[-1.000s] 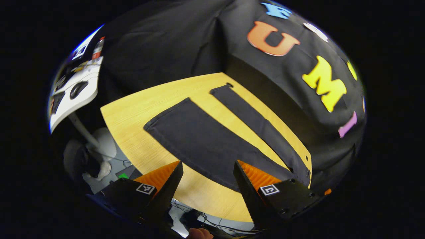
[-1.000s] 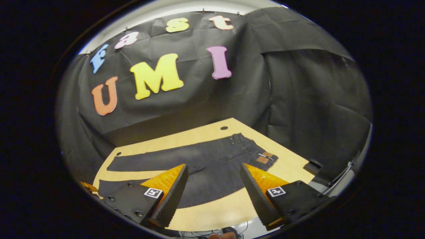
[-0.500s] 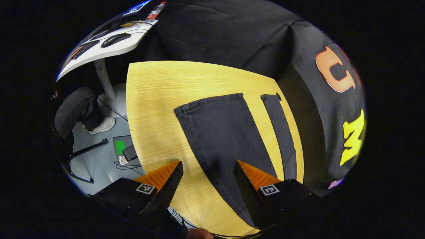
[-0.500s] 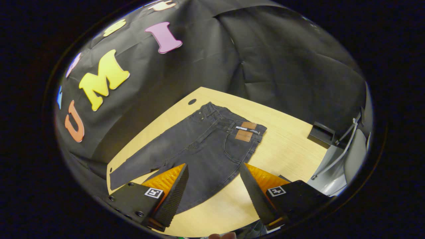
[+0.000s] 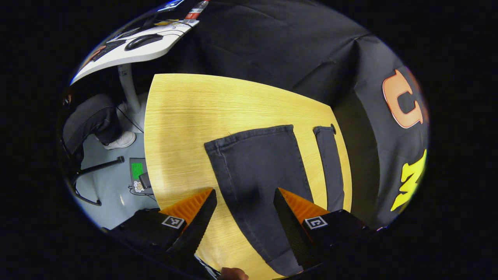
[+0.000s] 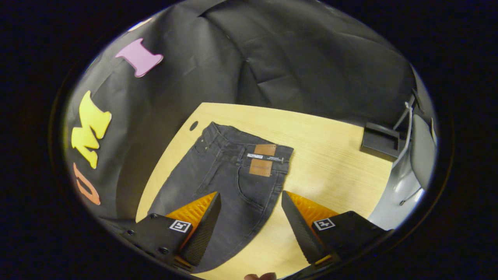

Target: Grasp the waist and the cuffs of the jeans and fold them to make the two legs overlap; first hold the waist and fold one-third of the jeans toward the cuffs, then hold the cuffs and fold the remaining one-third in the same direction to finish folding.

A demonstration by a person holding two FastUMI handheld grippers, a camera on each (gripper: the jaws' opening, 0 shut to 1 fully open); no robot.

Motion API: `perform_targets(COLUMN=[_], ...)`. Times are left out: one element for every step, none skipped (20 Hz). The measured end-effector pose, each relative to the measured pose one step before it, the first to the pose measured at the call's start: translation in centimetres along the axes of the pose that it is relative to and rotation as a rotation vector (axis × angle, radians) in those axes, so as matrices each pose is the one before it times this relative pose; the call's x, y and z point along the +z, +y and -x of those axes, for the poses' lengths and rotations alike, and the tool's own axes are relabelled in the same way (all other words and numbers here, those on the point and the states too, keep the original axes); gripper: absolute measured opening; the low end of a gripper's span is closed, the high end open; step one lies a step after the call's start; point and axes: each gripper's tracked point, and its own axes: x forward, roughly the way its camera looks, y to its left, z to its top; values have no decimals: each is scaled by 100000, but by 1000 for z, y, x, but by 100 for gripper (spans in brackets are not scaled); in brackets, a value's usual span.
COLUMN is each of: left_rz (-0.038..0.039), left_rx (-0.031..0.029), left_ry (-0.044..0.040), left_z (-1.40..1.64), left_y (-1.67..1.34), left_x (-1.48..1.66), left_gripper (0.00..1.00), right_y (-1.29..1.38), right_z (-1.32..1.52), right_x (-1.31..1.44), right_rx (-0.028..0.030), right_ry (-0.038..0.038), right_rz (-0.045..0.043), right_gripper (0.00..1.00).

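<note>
The dark grey jeans lie flat and unfolded on the light wooden table, waist with its brown patch toward one end, the two cuffs apart at the other. Above them the left gripper and right gripper hover, jaws wide and holding nothing. Black cloth walls the booth; a white desk stands beyond.

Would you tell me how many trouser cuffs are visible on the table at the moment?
2. In the left gripper view, the near cuff lies ahead of the left gripper; the far cuff lies beside it towards the table's back edge.
</note>
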Motion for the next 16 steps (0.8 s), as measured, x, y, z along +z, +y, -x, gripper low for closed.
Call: perform_targets(left_rz=[5, 42, 529, 1319, 1332, 1048, 1170, 1056, 755, 331, 243, 776, 1556, 1599, 1371, 1346], left_rx=[-370, -793, -792, -783, -1290, -1077, -1235, -977, -927, -811, -555, 182, 514, 681, 1007, 1135], left_ry=[-21, 86, 158, 123, 93, 191, 264, 175, 245, 226, 494, 701, 720, 951, 185, -424], left_z=[-214, -189, -169, -57, -137, 37, -153, -89, -26, -110, -30, 301, 194, 452, 249, 81], left_y=[-141, -170, -166, -76, -134, -137, -93, -252, -99, -132, -53, 216, 363, 570, 355, 168], left_x=[92, 108, 173, 62, 232, 113, 117, 80, 231, 64, 59, -218, -301, -413, 115, 159], left_gripper=[96, 96, 96, 96, 96, 96, 96, 96, 95, 95, 95, 95, 95, 95, 95, 94], right_y=[130, 22, -135, -15, 101, -10, -132, -74, -93, -20, -24, -117, -145, -158, -152, -143], right_z=[-448, -390, -307, -320, -180, -218, -209, -316, -182, -37, -104, 163, 74, 94, -5, -59], right_x=[-32, 67, -9, -28, -128, -60, -97, -136, -111, 9, 45, -100, -10, -70, 9, 84], right_rx=[0, 27, -495, 116, 215, -117, -118, -19, -227, 65, 321, 51, -194, 114, -66, -191], right_ry=[1117, 632, 253, 635, 682, 1017, 1005, 825, 747, 94, 550, 438, 529, 223, 254, -60], right_rz=[-1947, -1322, -298, -530, -796, -1055, -1028, -902, -463, -60, 386, 626, 578, 45, -477, -875], right_gripper=[98, 98, 98, 98, 98, 98, 98, 98, 98, 98, 98, 97, 92, 98, 92, 97])
